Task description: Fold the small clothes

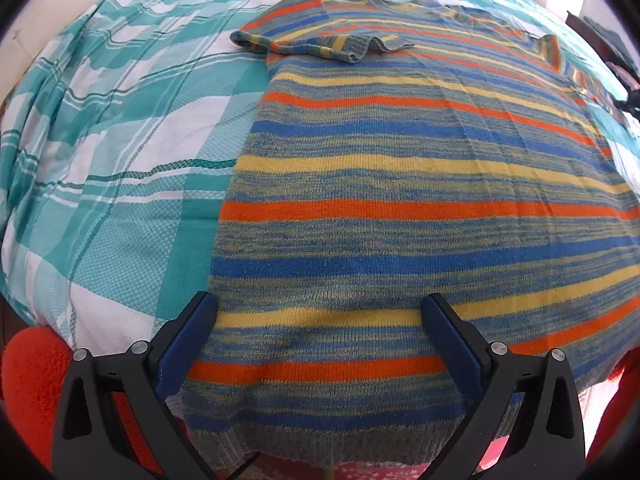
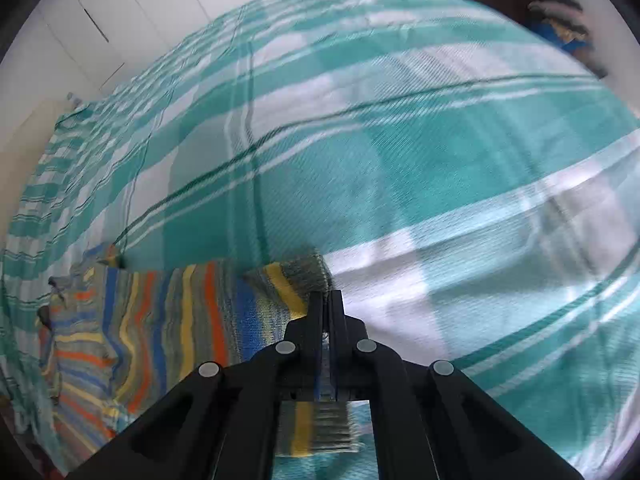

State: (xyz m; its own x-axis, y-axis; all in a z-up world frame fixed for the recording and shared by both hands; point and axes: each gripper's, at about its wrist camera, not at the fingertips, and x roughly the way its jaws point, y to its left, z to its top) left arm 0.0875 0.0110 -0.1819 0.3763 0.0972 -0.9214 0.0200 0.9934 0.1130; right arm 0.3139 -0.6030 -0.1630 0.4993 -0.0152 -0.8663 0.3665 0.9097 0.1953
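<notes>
Left gripper (image 1: 316,316) is hovering wide open over the sweater (image 1: 400,184) hem; right gripper (image 2: 326,300) is pinching a sleeve edge. Soft, light, floppy knit; best gripped at the hem corners.

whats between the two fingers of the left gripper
In the left wrist view, the lower part of the striped sweater lies between the open left gripper fingers, spread on the checked bedspread.

Bright, soft daylight throughout; left wrist view sharp, right wrist view motion-blurred, both fisheye-curved with dark corner vignettes
</notes>
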